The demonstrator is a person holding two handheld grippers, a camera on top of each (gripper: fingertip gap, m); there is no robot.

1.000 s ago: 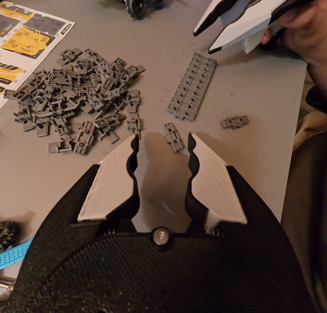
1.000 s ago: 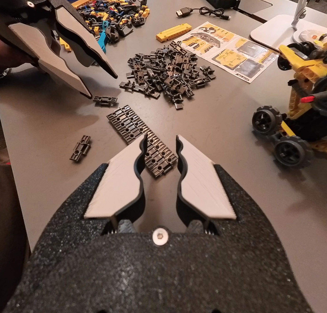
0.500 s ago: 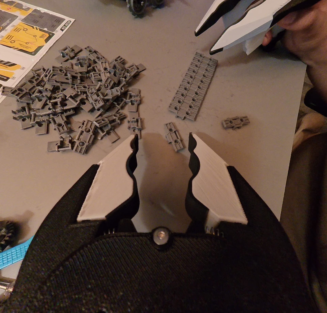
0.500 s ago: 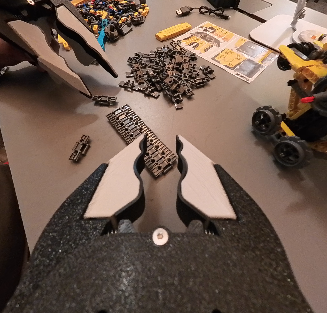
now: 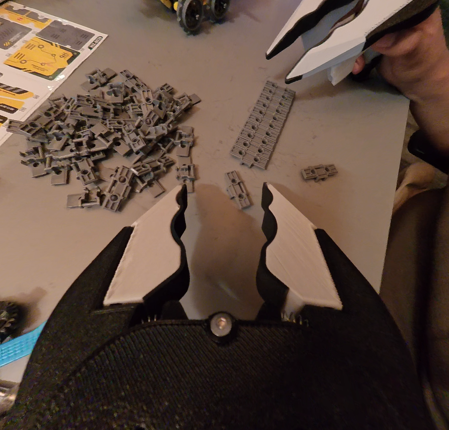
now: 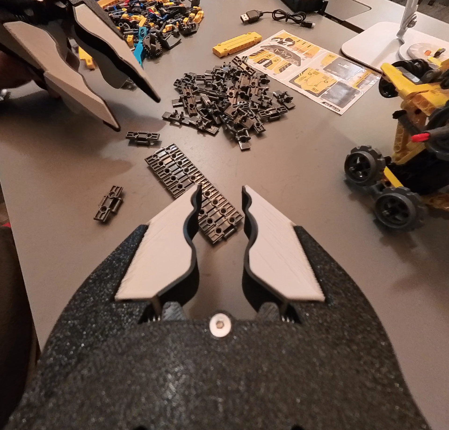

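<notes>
My left gripper point(image 5: 224, 186) is open and empty, low over the grey table point(image 5: 328, 236). A single grey track link point(image 5: 238, 190) lies just ahead, between its fingertips. A strip of joined links point(image 5: 263, 124) lies beyond, with another loose link point(image 5: 319, 172) to its right. My right gripper point(image 6: 221, 187) is open and empty, and its tips hover over the near end of the strip point(image 6: 170, 170). It also shows in the left wrist view point(image 5: 277, 68), at the strip's far end. The left gripper point(image 6: 137, 113) hangs above the single link point(image 6: 142, 136).
A pile of loose grey links point(image 5: 104, 138) lies left of the strip. A sticker sheet point(image 6: 311, 73), a yellow wheeled model point(image 6: 413, 150), a yellow beam point(image 6: 237, 44), a heap of mixed parts point(image 6: 155, 12) and a USB cable point(image 6: 274, 17) lie farther off. The table edge point(image 5: 388, 223) is close on the right. To reach the yellow wheeled model point(image 6: 413, 150) in a straight line is about 15 cm for my right fingers, about 25 cm for my left.
The left wrist view has shifted slightly, with the table contents sliding a little down in it. Both grippers stay open. The links on the table have not moved.
</notes>
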